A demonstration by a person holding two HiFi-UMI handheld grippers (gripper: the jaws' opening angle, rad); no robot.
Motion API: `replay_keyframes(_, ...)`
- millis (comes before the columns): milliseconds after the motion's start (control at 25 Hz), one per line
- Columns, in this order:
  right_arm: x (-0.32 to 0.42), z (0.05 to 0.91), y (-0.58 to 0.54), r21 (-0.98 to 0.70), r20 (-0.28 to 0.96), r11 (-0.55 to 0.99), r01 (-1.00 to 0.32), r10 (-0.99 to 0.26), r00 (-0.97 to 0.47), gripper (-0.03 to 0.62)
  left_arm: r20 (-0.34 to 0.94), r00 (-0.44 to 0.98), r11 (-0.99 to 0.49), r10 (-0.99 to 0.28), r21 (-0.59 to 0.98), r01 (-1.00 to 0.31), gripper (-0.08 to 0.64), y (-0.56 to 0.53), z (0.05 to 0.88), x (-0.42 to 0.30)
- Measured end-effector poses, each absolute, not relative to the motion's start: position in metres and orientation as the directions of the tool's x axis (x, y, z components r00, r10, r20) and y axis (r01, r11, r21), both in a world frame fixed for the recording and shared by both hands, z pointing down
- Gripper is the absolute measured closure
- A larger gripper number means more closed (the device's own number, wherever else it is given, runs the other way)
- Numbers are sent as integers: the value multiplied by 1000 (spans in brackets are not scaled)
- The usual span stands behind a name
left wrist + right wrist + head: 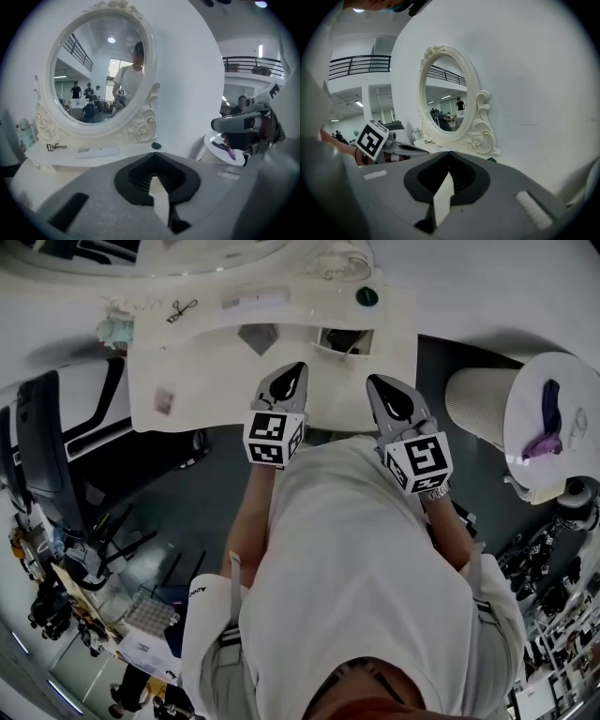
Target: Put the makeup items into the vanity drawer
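Note:
On the white vanity [206,371] lie a black eyelash curler [181,308], a flat white stick [255,301] and a small dark green round jar [367,296]. A small drawer [343,341] at the vanity's front edge stands pulled out; what is in it I cannot tell. My left gripper [298,367] hovers at the near edge, shut and empty, pointing at the mirror [101,70]. The curler [56,147], stick [98,151] and jar [156,146] lie beyond it. My right gripper [373,381] is beside it, just below the drawer, also shut with nothing in it.
A round white stool [553,381] at the right carries purple and dark blue items [544,427]. A mint-coloured figure [114,329] stands at the vanity's left end. A dark chair [37,456] and clutter fill the floor on the left.

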State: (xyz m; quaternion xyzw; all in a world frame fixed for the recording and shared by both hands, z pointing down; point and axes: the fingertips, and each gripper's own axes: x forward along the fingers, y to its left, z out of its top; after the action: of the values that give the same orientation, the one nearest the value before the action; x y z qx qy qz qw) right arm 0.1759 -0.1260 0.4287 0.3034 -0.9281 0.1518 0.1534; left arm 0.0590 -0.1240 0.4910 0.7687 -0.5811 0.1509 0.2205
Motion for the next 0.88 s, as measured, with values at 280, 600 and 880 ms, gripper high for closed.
replay_keyframes(280, 118, 415, -98, -168, 357, 736, -655, -574, -737, 584, 333, 295, -240, -896, 196, -951, 554, -77, 438, -13)
replay_keyframes(600, 20, 400, -55, -135, 338, 728, -672, -603, -722, 583, 193, 256, -209, -947, 234, -950, 554, -26, 399, -129)
replay_keyframes(880, -54, 379, -15, -115, 283, 733, -670, -623, -730, 584, 189, 306, -284, -933, 134, -949, 554, 20, 397, -170)
